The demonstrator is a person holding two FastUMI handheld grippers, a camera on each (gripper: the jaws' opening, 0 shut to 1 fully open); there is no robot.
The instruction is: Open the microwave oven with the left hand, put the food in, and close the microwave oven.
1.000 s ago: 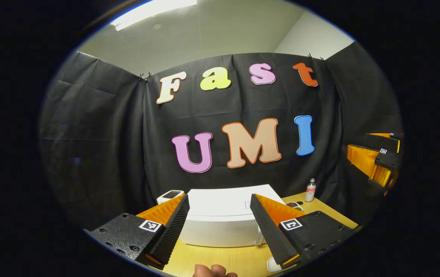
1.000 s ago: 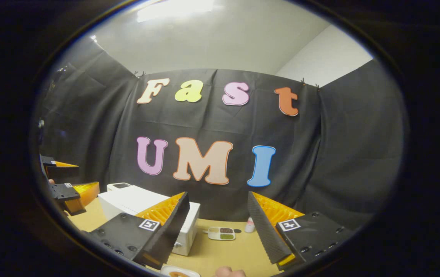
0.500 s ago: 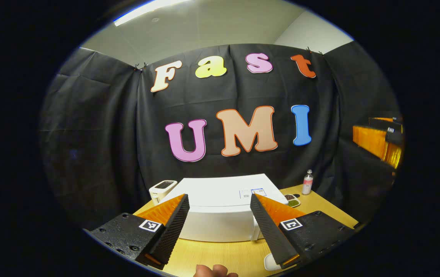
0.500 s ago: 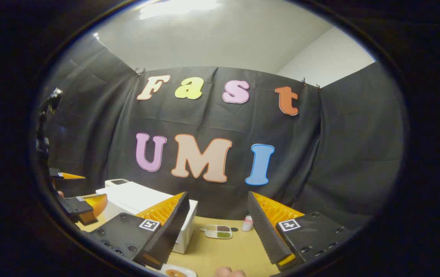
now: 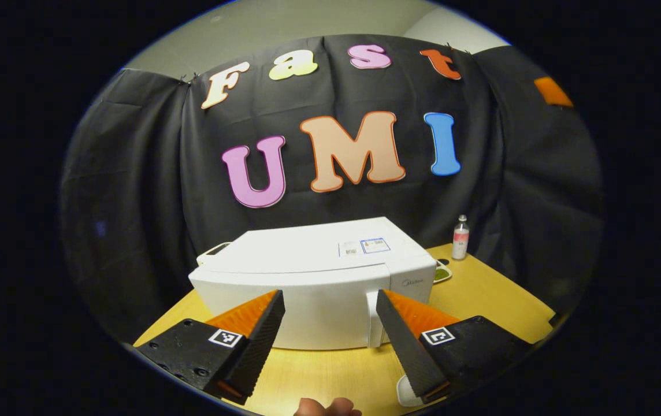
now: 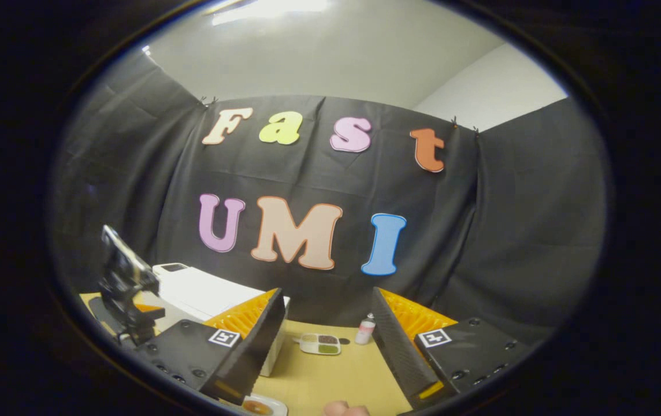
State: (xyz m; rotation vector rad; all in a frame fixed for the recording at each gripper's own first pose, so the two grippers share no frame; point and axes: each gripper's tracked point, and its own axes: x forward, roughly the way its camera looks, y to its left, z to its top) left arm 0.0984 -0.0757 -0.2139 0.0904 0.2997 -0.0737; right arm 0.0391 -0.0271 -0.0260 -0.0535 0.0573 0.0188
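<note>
Item: microwave oven [image 5: 319, 283], white, boxy, with its door shut, sitting on the light wooden table [image 5: 498, 300] at the centre of the left gripper view. A vertical white handle [image 5: 372, 319] is running down the front at the right edge of the door. Two small stickers [image 5: 364, 247] are lying on its top at about 1 o'clock from the middle; their print is too small to read. A faint grey brand mark is showing on the control panel to the right of the handle, also unreadable.

Item: left gripper [image 5: 329, 332], fingers standing wide apart with nothing between them, pointing at the oven's front and not touching it; the handle is lying just inside the right-hand finger.

Item: right gripper [image 6: 328, 338], fingers likewise spread and gripping nothing, hovering over the table. In the right gripper view the oven [image 6: 203, 292] is sitting at 9 o'clock, partly behind the left-hand finger.

Item: food plate [image 6: 258, 406], white with something orange-brown on it, peeking in at 6 o'clock of the right gripper view. A white rim [image 5: 405, 396] is also showing at 5 o'clock of the left gripper view.

Item: small divided tray [image 6: 319, 343] holding dark and green contents, standing at 3 o'clock of the oven.

Item: small bottle [image 5: 460, 237] with a pale label, unreadable, standing at 2 o'clock near the cloth wall.

Item: white device [image 6: 173, 267] behind the oven.
</note>
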